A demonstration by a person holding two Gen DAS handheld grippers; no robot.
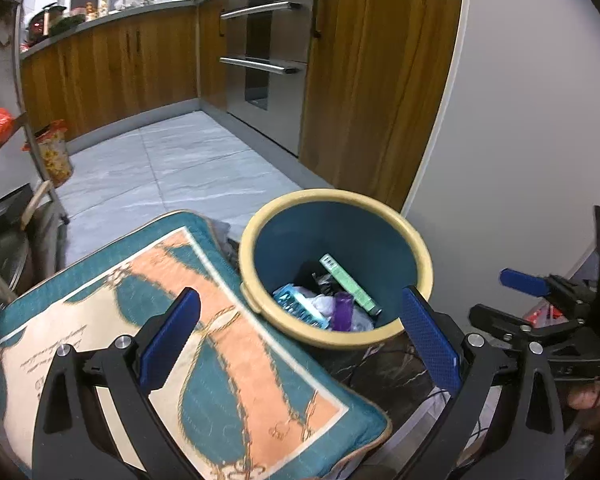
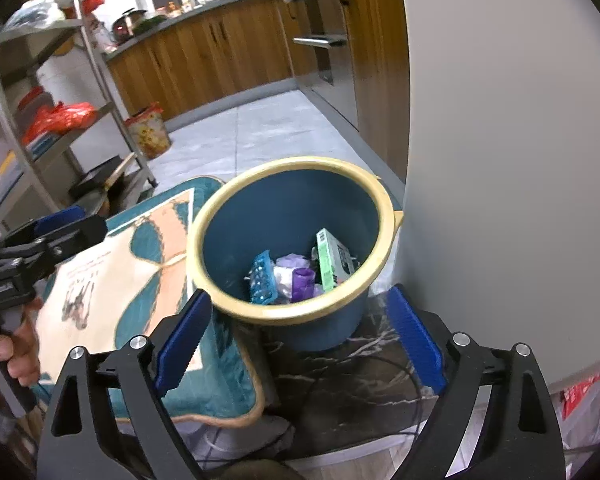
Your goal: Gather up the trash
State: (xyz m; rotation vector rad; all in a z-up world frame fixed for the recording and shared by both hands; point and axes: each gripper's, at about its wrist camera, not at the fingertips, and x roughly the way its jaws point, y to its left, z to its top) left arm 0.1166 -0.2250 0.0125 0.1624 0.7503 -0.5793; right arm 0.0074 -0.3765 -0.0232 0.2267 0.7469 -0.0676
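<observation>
A blue bin with a cream rim [image 1: 260, 236] [image 2: 292, 168] stands on a dark marble surface [image 2: 360, 376]. Inside lie a green box [image 1: 350, 284] [image 2: 325, 258], a purple tube [image 1: 343, 308] [image 2: 302, 280], a light blue blister pack [image 1: 298, 306] [image 2: 262, 276] and crumpled plastic. My left gripper [image 1: 300, 332] is open and empty, just in front of the bin, above a cushion. My right gripper [image 2: 300, 332] is open and empty, at the bin's near rim. Each gripper shows in the other's view, the right one [image 1: 540, 292] and the left one [image 2: 60, 224].
A teal, orange and cream cushion [image 1: 204, 344] [image 2: 112, 288] lies left of the bin. A grey wall [image 2: 500, 160] is close on the right. Wooden cabinets [image 1: 112, 68] and an oven [image 1: 268, 60] line the far side of the tiled floor. A metal rack [image 2: 60, 120] stands at left.
</observation>
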